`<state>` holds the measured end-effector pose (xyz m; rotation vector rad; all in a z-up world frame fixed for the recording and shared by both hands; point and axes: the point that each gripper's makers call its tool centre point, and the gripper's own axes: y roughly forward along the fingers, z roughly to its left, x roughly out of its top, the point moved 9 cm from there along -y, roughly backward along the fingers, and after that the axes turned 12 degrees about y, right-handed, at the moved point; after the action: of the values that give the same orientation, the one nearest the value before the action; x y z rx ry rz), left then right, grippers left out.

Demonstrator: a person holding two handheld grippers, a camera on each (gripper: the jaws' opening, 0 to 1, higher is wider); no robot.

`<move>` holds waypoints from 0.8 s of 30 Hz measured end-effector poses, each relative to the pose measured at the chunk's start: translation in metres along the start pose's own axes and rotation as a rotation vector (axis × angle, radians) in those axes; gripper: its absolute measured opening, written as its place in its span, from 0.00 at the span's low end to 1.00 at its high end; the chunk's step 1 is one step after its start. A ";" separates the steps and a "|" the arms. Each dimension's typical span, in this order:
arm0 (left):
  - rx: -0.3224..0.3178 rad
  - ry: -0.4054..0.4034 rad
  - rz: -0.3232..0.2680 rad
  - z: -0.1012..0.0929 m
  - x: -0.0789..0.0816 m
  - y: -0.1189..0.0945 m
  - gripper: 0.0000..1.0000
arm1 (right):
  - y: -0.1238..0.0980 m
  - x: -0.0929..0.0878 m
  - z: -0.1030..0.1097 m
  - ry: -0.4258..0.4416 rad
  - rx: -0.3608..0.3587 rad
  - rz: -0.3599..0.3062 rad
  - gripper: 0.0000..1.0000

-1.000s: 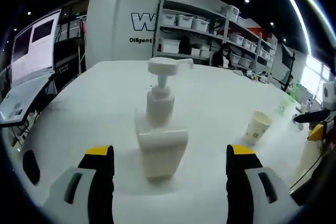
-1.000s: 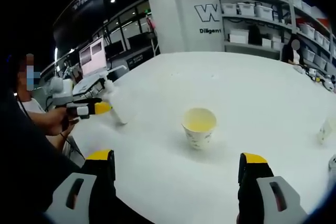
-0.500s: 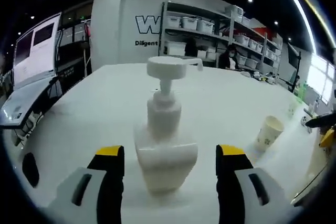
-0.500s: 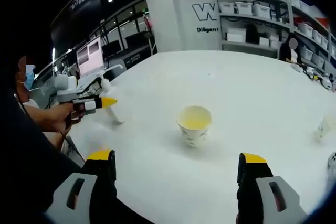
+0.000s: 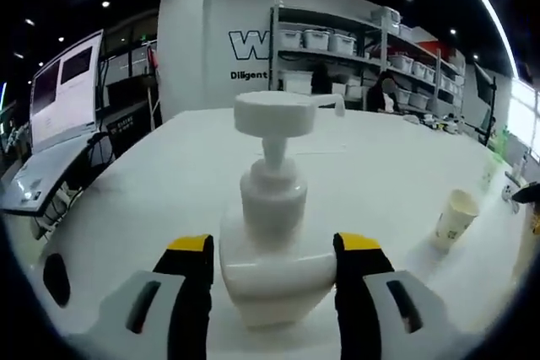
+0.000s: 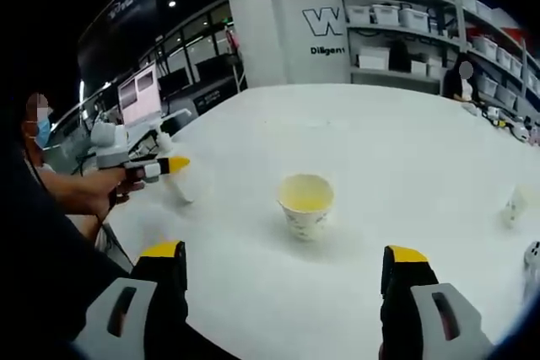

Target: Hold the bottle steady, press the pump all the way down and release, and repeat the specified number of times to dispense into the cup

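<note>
A white pump bottle point(image 5: 274, 208) stands upright on the white table point(image 5: 152, 183), its pump head up and the spout pointing right. My left gripper point(image 5: 274, 250) is shut on the bottle's body, one yellow-tipped jaw against each side. A paper cup point(image 5: 456, 217) stands to the bottle's right. In the right gripper view this cup point(image 6: 305, 206) shows a yellowish inside and stands just ahead of my right gripper point(image 6: 285, 259), which is open with nothing between its jaws. Further left there, the left gripper point(image 6: 164, 163) mostly hides the bottle.
A person's hand point(image 6: 89, 193) holds the left gripper at the table's left edge. A second small cup point(image 6: 515, 206) sits far right on the table point(image 6: 396, 141). Shelves with white bins point(image 5: 329, 40) line the back wall. A monitor stand point(image 5: 63, 90) is left of the table.
My left gripper has moved in toward the bottle and its jaws have come together onto the bottle's sides. The right gripper and the cup stay nearly as they were.
</note>
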<state>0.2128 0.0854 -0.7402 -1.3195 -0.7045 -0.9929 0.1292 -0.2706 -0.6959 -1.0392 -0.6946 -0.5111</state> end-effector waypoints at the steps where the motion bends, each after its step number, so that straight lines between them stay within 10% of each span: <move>1: 0.008 -0.003 -0.001 -0.001 0.000 0.000 0.54 | 0.001 0.000 0.000 -0.001 -0.001 0.000 0.96; 24: 0.050 0.001 0.055 -0.006 -0.001 0.002 0.49 | 0.007 0.005 0.004 -0.013 0.002 -0.008 0.95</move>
<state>0.2133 0.0799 -0.7422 -1.2884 -0.6850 -0.9264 0.1362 -0.2648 -0.6948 -1.0387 -0.7105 -0.5106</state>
